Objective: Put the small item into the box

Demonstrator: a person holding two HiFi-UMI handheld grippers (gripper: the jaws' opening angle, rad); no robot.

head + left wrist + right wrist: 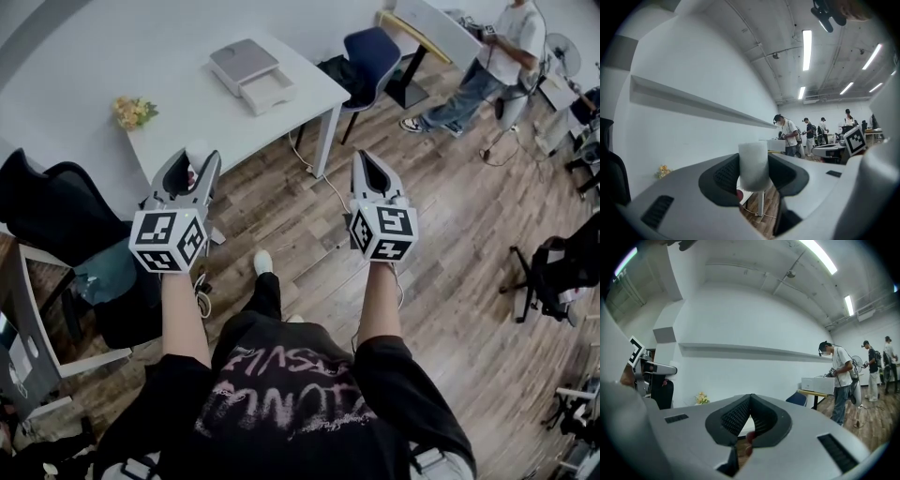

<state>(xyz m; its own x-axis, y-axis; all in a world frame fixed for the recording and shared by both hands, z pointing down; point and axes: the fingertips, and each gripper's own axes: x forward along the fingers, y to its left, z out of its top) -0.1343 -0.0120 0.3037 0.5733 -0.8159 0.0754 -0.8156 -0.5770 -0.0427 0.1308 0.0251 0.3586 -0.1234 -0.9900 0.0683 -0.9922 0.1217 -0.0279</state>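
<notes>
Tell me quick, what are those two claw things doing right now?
Left gripper: closed on a small white item.
Right gripper: closed, nothing between its jaws.

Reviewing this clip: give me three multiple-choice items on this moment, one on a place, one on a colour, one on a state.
1. Where is the box?
A. on the white table
B. on the floor
C. on the blue chair

2. What colour is the small item in the left tool?
A. red
B. white
C. black

3. How does the right tool stand?
A. wide open
B. shut on the box
C. shut, holding nothing

Answers:
1. A: the head view shows the box on the tabletop.
2. B: the left gripper view shows a white cylinder clamped between the pads.
3. C: in the right gripper view the pads meet at the tips with nothing between them.
</notes>
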